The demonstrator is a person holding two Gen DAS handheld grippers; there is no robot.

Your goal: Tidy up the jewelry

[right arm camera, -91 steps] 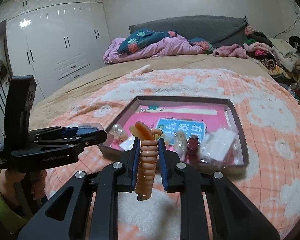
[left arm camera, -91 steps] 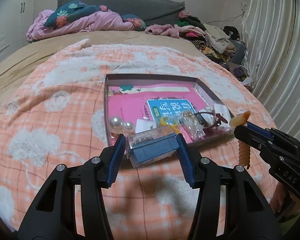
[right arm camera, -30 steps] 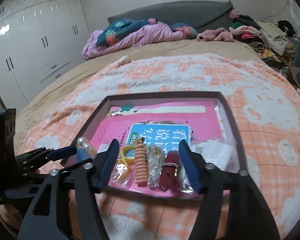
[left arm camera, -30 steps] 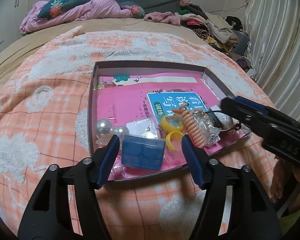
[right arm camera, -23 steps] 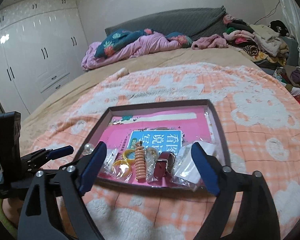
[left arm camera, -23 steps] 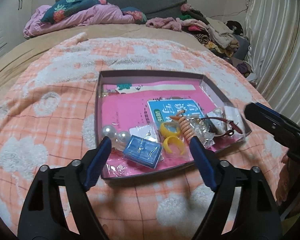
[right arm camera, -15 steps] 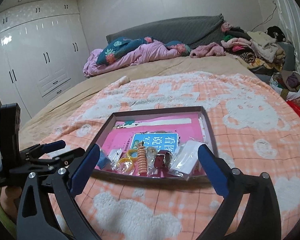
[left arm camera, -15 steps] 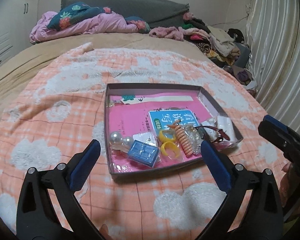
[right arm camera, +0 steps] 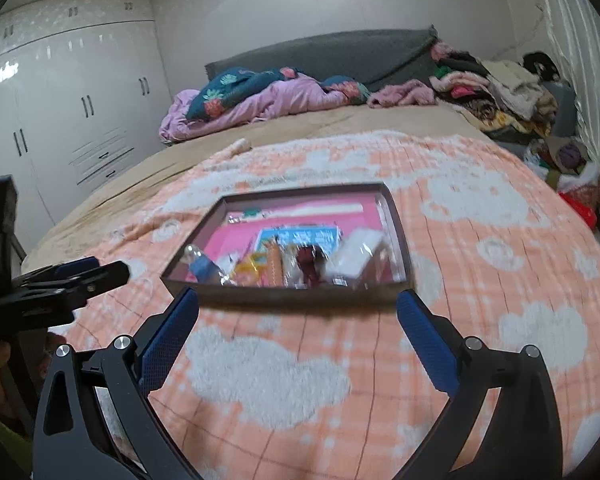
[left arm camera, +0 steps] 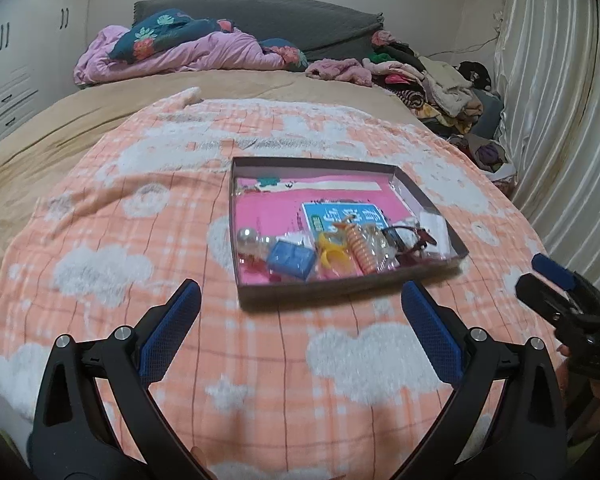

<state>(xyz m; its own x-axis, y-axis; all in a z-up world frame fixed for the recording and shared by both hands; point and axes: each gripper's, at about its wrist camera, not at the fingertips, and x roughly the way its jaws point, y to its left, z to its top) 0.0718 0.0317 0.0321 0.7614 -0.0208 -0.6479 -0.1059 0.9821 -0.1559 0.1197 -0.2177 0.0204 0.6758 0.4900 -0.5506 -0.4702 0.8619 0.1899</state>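
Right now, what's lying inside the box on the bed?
Inside the box: a blue case, pearls, yellow rings, a coiled orange hair tie and clear bags, on a pink sheet that hides the bottom.

Your left gripper [left arm camera: 300, 320] hangs over the orange blanket [left arm camera: 140, 240] with its jaws spread wide and nothing between them. Ahead of it sits the shallow box [left arm camera: 340, 292], its near edge lined with a blue case [left arm camera: 291, 258], a yellow ring [left arm camera: 332, 252], an orange coil tie [left arm camera: 359, 248] and what may be a dark red strap [left arm camera: 414, 240]. Your right gripper [left arm camera: 548, 276] shows at the right edge, clear of the box.
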